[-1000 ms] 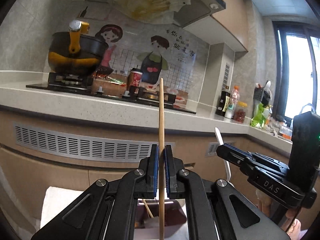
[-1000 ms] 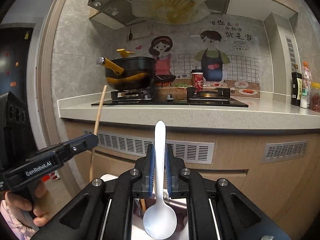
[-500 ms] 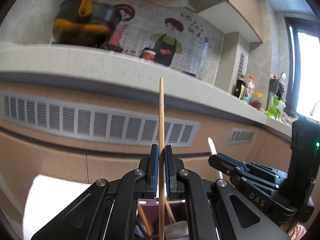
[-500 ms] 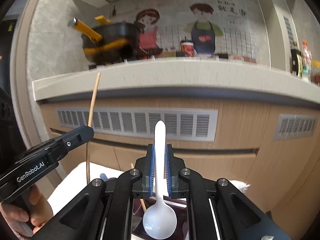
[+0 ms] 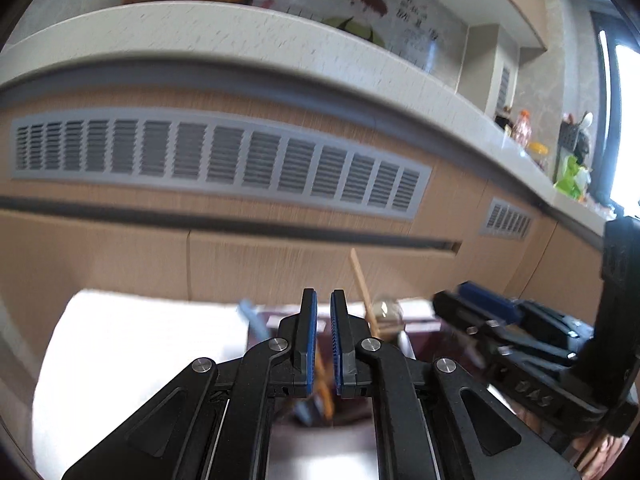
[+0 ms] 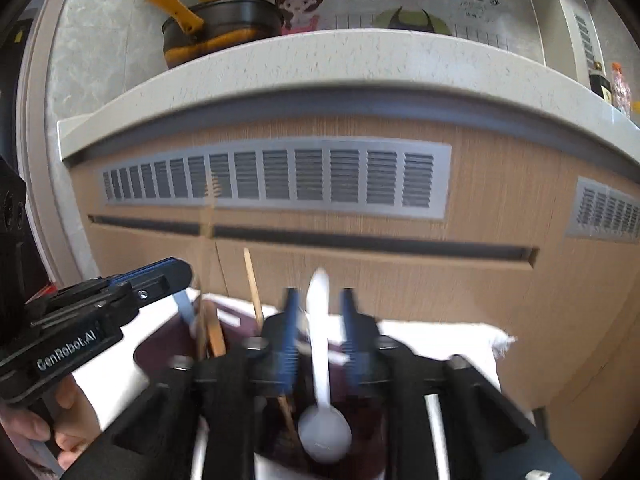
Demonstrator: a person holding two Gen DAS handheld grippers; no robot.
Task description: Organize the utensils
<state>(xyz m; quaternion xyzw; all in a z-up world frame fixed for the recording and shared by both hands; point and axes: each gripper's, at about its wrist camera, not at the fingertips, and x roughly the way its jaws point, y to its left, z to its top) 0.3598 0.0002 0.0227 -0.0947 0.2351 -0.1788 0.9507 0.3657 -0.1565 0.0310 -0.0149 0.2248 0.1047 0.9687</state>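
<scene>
In the left wrist view my left gripper (image 5: 323,300) is open by a narrow gap and empty, above a dark purple utensil holder (image 5: 416,334) with wooden chopsticks (image 5: 362,288) and a blue-handled utensil (image 5: 252,320) in it. The right gripper (image 5: 472,300) shows beside it. In the right wrist view my right gripper (image 6: 318,300) is open, and the white spoon (image 6: 322,360) stands loose between the fingers, bowl down over the holder (image 6: 160,350). A chopstick (image 6: 253,284) stands in the holder. The left gripper (image 6: 160,276) is at the left.
The holder stands on a white cloth (image 5: 132,344) in front of wooden cabinet doors with grey vents (image 6: 280,176). Above is a pale counter edge (image 6: 320,64) with a black and yellow pot (image 6: 216,28).
Both grippers have dropped towards the holder and opened. The left one let go of the chopstick, which is now in the holder. The right one released the white spoon.
</scene>
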